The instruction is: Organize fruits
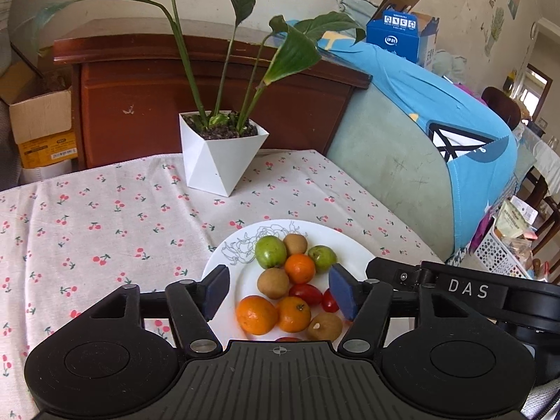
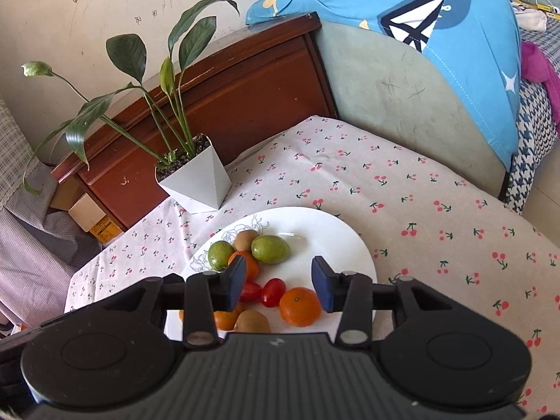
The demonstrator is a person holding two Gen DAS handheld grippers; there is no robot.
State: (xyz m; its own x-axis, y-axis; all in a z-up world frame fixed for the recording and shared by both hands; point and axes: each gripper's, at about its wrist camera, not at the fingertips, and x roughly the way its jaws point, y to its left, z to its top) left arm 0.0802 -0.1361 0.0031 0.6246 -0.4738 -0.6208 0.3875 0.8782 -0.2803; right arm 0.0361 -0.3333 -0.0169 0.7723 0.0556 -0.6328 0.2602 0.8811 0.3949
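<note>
Hovering — left gripper [image 1: 280,292] | right gripper [image 2: 277,281] — both agape | plate [image 1: 315,231]

Both wrist views near plate [image 1: 224,262]

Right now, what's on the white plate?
On the plate: three oranges, three brown kiwis, two green fruits and small red tomatoes. Its near edge is covered by the left claw, so more fruit may lie there.
</note>
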